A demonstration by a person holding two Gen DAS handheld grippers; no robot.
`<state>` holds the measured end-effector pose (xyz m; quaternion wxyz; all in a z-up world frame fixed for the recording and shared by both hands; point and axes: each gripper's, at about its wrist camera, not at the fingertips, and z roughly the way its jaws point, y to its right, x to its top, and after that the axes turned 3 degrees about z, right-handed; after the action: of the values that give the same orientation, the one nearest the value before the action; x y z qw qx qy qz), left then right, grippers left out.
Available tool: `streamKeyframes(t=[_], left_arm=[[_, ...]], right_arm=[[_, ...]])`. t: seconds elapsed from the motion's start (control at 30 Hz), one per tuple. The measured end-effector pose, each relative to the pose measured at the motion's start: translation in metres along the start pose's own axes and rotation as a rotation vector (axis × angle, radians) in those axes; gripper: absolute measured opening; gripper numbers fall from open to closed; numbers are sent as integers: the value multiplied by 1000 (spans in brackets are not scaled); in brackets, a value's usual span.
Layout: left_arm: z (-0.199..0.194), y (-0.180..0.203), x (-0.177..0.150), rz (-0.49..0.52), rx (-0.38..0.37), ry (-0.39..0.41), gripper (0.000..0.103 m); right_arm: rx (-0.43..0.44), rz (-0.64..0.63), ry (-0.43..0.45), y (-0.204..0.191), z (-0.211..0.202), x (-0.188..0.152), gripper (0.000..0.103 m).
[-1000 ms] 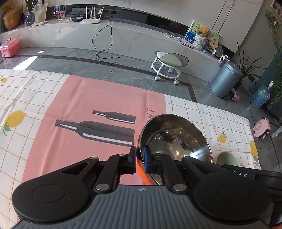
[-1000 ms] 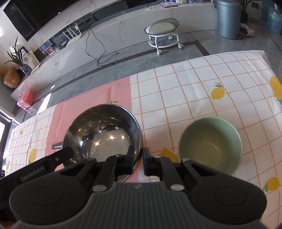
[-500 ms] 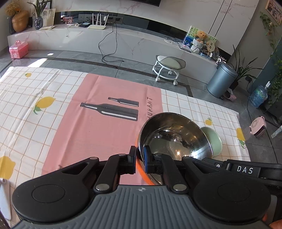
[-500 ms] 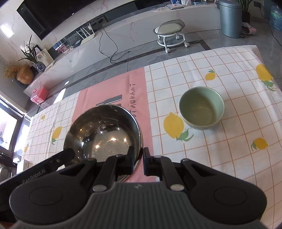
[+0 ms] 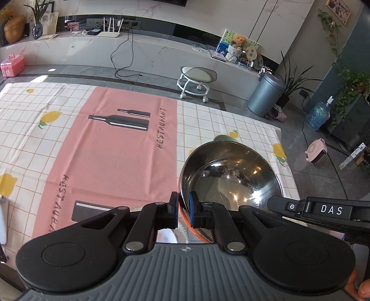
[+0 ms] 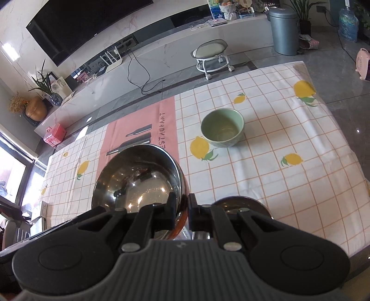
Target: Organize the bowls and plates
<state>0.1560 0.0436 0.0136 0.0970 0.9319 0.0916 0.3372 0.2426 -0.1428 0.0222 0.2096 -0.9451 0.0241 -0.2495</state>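
Stainless steel mixing bowl (image 5: 231,176) up off the counter (image 5: 69,148), pinched on its rim from two sides. Left tool (image 5: 183,209) clamped shut on the near-left edge of the rim, one finger inside the bowl and one outside. Right tool (image 6: 182,211) doing the same on the opposite edge, also closed tight on the rim, orange trim of the bowl's outer wall peeking out between the fingers. Bowl tilted a bit, shiny inside catching window reflections.

Pale green ceramic bowl (image 6: 222,130) sitting upright beyond the steel bowl, well apart from it, right beside a printed lemon on the checked tablecloth (image 6: 289,143). From the left wrist view only a sliver of that green bowl (image 5: 225,138) poking out behind the steel bowl's far rim.

Pink runner (image 5: 115,157) with black bottle prints and "RESTAURANT" lettering spread out left of the steel bowl. Part of another dark round metal piece (image 6: 242,205) just right of the steel bowl, tucked under the right tool, hard to say what exactly.

Farther back past the steel bowl: white rolling stool (image 5: 196,78), grey bin (image 5: 264,95), long marble TV bench (image 5: 138,53) with cables hanging down, big dark TV (image 6: 85,20) on the wall.
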Motion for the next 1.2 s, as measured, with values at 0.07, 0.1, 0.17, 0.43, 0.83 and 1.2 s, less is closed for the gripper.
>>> streamKeyframes(t=[0.07, 0.1, 0.17, 0.43, 0.83, 1.2], left_arm=[[0, 7, -7, 2, -19, -8, 9], [0, 11, -11, 5, -25, -12, 9], [3, 19, -16, 11, -35, -23, 9], [30, 43, -32, 25, -80, -99, 9], [56, 52, -46, 67, -52, -146, 9], [68, 58, -51, 144, -14, -155, 9]], right_arm=[[-11, 5, 9, 10, -12, -6, 8], [-19, 5, 14, 14, -16, -8, 8], [-38, 7, 15, 21, -23, -13, 8], [-107, 25, 19, 59, -33, -23, 8], [-144, 40, -50, 85, -3, -32, 7], [-159, 26, -82, 89, 17, -34, 7]])
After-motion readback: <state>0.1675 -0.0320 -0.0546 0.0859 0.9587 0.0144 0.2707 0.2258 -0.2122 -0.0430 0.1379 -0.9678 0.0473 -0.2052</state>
